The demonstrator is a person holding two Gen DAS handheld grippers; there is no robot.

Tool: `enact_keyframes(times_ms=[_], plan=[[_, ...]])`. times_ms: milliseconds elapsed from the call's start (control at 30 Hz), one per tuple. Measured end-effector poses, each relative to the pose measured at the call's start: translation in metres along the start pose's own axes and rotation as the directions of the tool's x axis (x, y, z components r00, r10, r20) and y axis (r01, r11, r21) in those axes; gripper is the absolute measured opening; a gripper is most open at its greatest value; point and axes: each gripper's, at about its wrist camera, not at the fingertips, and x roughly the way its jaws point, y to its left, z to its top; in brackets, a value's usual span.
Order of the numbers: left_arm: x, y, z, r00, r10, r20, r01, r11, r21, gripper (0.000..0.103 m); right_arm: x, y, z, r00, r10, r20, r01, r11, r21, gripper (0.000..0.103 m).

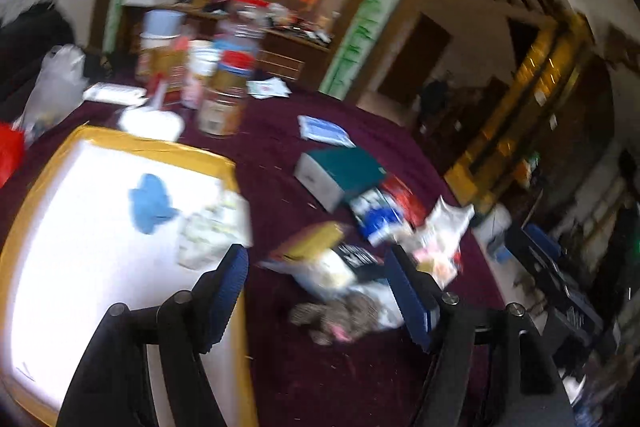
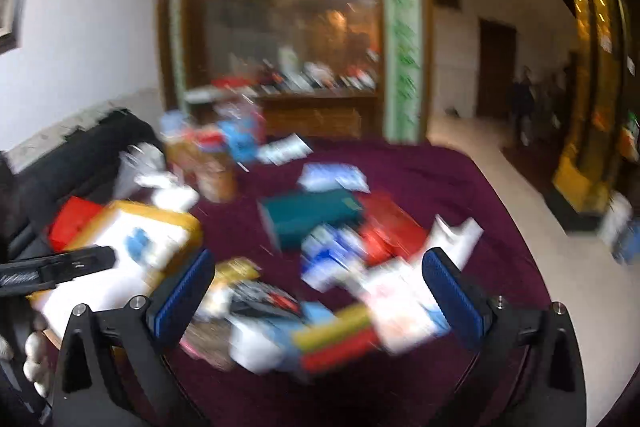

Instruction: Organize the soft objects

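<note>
- Left gripper [image 1: 316, 291]: jaws spread wide apart, nothing between the blue pads; it hangs above the table beside the right edge of the tray.
- Soft toy [image 1: 340, 315]: a grey, fuzzy lump with a pink patch, lying on the cloth in the gap between the left gripper's fingers, not touched by either pad; a white bag [image 1: 384, 301] lies against it.
- Tray [image 1: 36, 195]: white inside with a yellow rim, at the left side of the table; a blue cloth [image 1: 150, 203] lies on its floor, and a crumpled pale packet [image 1: 212, 227] lies over its right rim.
- Right gripper [image 2: 320, 291]: jaws likewise wide apart and empty, held over the near-centre pile of the table.
- Pile [image 2: 332, 327]: blurred packets and boxes in white, blue, yellow and red on the cloth beneath the right gripper; single items cannot be told apart.
- Teal box [image 2: 312, 215]: beyond the pile, toward the middle of the table, with a red box [image 2: 390, 227] just beside it.
- Table [image 2: 460, 171]: covered in a dark red cloth; jars and tins [image 1: 224, 99] stand clustered at its far left corner.
- Gloved hand [image 2: 34, 359]: at the left edge of the right wrist view, next to the tray.
</note>
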Motion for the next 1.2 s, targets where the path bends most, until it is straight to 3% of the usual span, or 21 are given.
enact_keyframes(times_ms=[33, 200, 267, 333, 433, 567, 700, 867, 1033, 1067, 1100, 1167, 1200], plan=[[0.006, -0.011, -0.007, 1.000, 0.017, -0.007, -0.017, 0.999, 0.032, 0.074, 0.004, -0.019, -0.005, 0.999, -0.014, -0.040, 0.016, 0.999, 0.033, 0.103], [0.040, -0.028, -0.030, 0.994, 0.101, -0.048, -0.096, 0.989, 0.110, 0.074, 0.012, -0.073, -0.031, 0.994, -0.073, -0.082, 0.082, 0.991, 0.107, 0.103], [0.056, -0.022, -0.033, 0.983, 0.157, -0.089, -0.147, 0.983, 0.109, 0.074, 0.021, -0.091, -0.041, 0.989, -0.109, -0.098, 0.120, 0.986, 0.115, 0.103], [0.074, -0.009, -0.038, 0.959, 0.231, -0.162, -0.221, 0.972, 0.077, 0.074, 0.031, -0.104, -0.048, 0.982, -0.152, -0.111, 0.164, 0.981, 0.107, 0.103], [0.072, -0.002, -0.042, 0.953, 0.254, -0.163, -0.247, 0.967, 0.064, 0.074, 0.040, -0.128, -0.059, 0.974, -0.190, -0.125, 0.205, 0.971, 0.120, 0.103], [0.059, -0.007, -0.046, 0.948, 0.275, -0.161, -0.263, 0.960, 0.094, 0.074, 0.046, -0.158, -0.069, 0.979, -0.167, -0.118, 0.190, 0.954, 0.233, 0.103], [0.043, -0.037, -0.048, 0.963, 0.250, -0.100, -0.230, 0.956, 0.183, 0.077, 0.051, -0.164, -0.075, 0.981, -0.147, -0.127, 0.177, 0.944, 0.279, 0.103], [0.075, -0.069, -0.057, 0.965, 0.230, -0.130, -0.190, 0.946, 0.262, 0.078, 0.048, -0.165, -0.076, 0.985, -0.134, -0.109, 0.161, 0.941, 0.298, 0.103], [0.100, -0.103, -0.062, 0.968, 0.233, -0.093, -0.182, 0.908, 0.376, 0.078, 0.056, -0.161, -0.077, 0.982, -0.126, -0.141, 0.162, 0.947, 0.277, 0.103], [0.105, -0.111, -0.062, 0.966, 0.244, -0.082, -0.191, 0.892, 0.409, 0.078, 0.056, -0.160, -0.077, 0.982, -0.127, -0.143, 0.162, 0.949, 0.269, 0.103], [0.116, -0.120, -0.066, 0.957, 0.278, -0.076, -0.212, 0.858, 0.467, 0.078, 0.056, -0.157, -0.076, 0.981, -0.131, -0.141, 0.164, 0.953, 0.257, 0.103], [0.132, -0.127, -0.074, 0.936, 0.342, -0.087, -0.247, 0.811, 0.530, 0.047, 0.056, -0.154, -0.076, 0.981, -0.138, -0.136, 0.167, 0.956, 0.239, 0.103], [0.131, -0.129, -0.075, 0.936, 0.344, -0.071, -0.252, 0.799, 0.546, 0.025, 0.055, -0.152, -0.076, 0.981, -0.142, -0.135, 0.171, 0.957, 0.233, 0.103]])
